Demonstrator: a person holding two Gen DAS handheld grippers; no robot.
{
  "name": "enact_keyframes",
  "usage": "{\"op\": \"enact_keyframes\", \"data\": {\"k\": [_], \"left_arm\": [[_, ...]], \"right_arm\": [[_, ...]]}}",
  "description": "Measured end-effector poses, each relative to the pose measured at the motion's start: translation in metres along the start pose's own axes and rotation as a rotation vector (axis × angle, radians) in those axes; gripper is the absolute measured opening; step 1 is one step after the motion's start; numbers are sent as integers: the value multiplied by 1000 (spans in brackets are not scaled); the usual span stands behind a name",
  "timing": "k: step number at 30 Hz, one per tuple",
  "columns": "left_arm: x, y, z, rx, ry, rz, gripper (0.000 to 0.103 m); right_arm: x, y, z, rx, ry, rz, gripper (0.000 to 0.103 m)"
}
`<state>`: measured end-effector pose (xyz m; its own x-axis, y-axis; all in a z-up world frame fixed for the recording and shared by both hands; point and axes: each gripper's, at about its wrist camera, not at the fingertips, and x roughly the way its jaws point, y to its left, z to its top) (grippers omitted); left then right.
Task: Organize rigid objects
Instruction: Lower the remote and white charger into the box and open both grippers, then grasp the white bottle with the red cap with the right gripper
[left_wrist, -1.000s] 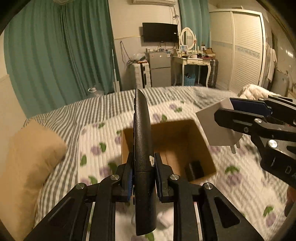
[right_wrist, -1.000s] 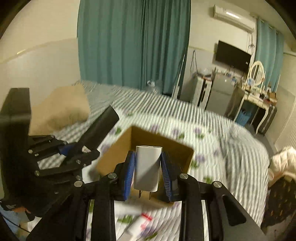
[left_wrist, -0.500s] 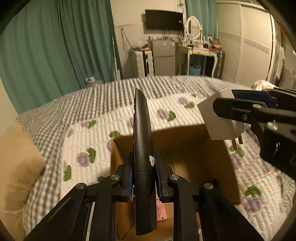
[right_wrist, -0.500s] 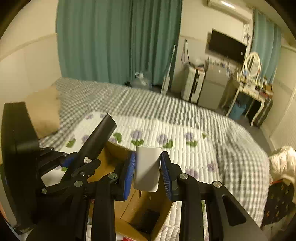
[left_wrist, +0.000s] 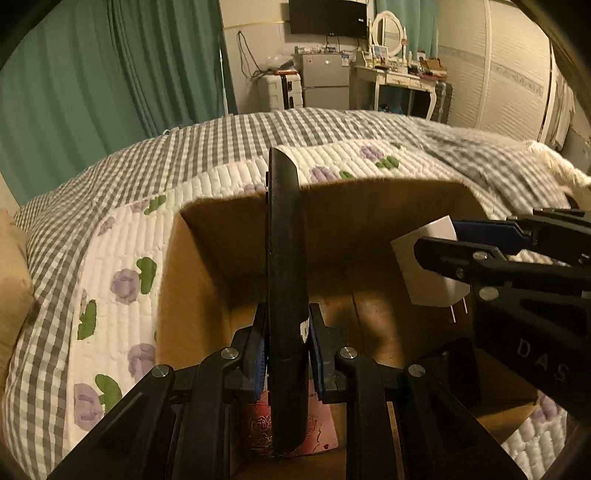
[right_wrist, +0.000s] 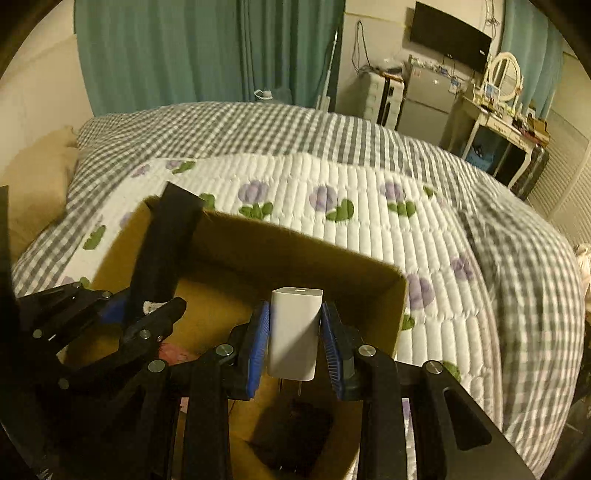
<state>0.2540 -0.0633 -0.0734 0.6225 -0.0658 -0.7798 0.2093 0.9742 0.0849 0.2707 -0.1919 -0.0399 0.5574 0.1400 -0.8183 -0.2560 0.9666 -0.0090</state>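
My left gripper (left_wrist: 284, 354) is shut on a long black remote control (left_wrist: 286, 266), held upright over the open cardboard box (left_wrist: 221, 218). My right gripper (right_wrist: 295, 343) is shut on a white plug charger (right_wrist: 294, 332), prongs down, over the right part of the same box (right_wrist: 295, 236). The charger (left_wrist: 428, 269) and the right gripper (left_wrist: 476, 254) show at the right of the left wrist view. The remote (right_wrist: 162, 251) and the left gripper (right_wrist: 122, 317) show at the left of the right wrist view. A pink item (left_wrist: 317, 424) and a black object (right_wrist: 291, 432) lie inside the box.
The box sits on a white quilt with purple flowers (right_wrist: 332, 192) over a grey checked bed cover (right_wrist: 258, 125). A tan pillow (right_wrist: 33, 177) lies at the left. Green curtains (left_wrist: 110, 74), a fridge and a dressing table stand beyond the bed.
Both grippers have moved forward and down over the box with their objects still held. The box now fills the lower views and its inside shows.
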Motion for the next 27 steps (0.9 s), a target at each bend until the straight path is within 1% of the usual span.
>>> {"op": "enact_keyframes", "data": {"k": [3, 5, 7, 8, 9, 10, 11, 12, 13, 14, 15, 16, 17, 18, 20, 23, 27], "left_arm": [[4, -5, -3, 26, 13, 2, 20], [3, -7, -5, 42, 19, 7, 20], [-1, -8, -5, 58, 14, 14, 23], [-7, -7, -5, 66, -2, 16, 25], [-13, -7, -4, 73, -14, 22, 38], [-20, -6, -3, 76, -28, 30, 63], [-31, -4, -2, 78, -52, 43, 73], [-41, -1, -2, 78, -85, 47, 78], [-53, 1, -3, 81, -116, 45, 78], [-65, 3, -4, 90, -133, 42, 79], [-75, 5, -5, 95, -141, 44, 83], [-85, 7, -8, 96, -149, 53, 91], [-99, 10, -12, 93, -171, 58, 95], [-108, 11, -16, 92, -184, 60, 100], [-129, 15, -27, 84, -214, 53, 102], [-150, 21, -53, 53, -201, 37, 103], [-156, 25, -94, -27, -164, 40, 103]], "right_arm": [[4, -1, -3, -1, -2, -3, 28], [2, -1, -4, 2, -16, -1, 28], [-7, -3, -2, 11, -46, -1, 29], [-17, -3, 1, 14, -72, -9, 38], [-27, -4, 4, 19, -91, -15, 45], [-37, -6, 7, 23, -109, -16, 55], [-52, -6, 10, 24, -130, -19, 56], [-65, -7, 13, 21, -149, -25, 56], [-77, -7, 14, 14, -162, -33, 57], [-93, -7, 15, 0, -181, -41, 60], [-106, -5, 14, -13, -196, -50, 64], [-122, -3, 12, -30, -215, -67, 73], [-136, 0, 8, -47, -232, -82, 80], [-148, 3, 3, -59, -247, -93, 83], [-171, 10, -11, -90, -262, -103, 92], [-191, 22, -40, -116, -259, -87, 96], [-188, 37, -84, -129, -201, -37, 96]]}}
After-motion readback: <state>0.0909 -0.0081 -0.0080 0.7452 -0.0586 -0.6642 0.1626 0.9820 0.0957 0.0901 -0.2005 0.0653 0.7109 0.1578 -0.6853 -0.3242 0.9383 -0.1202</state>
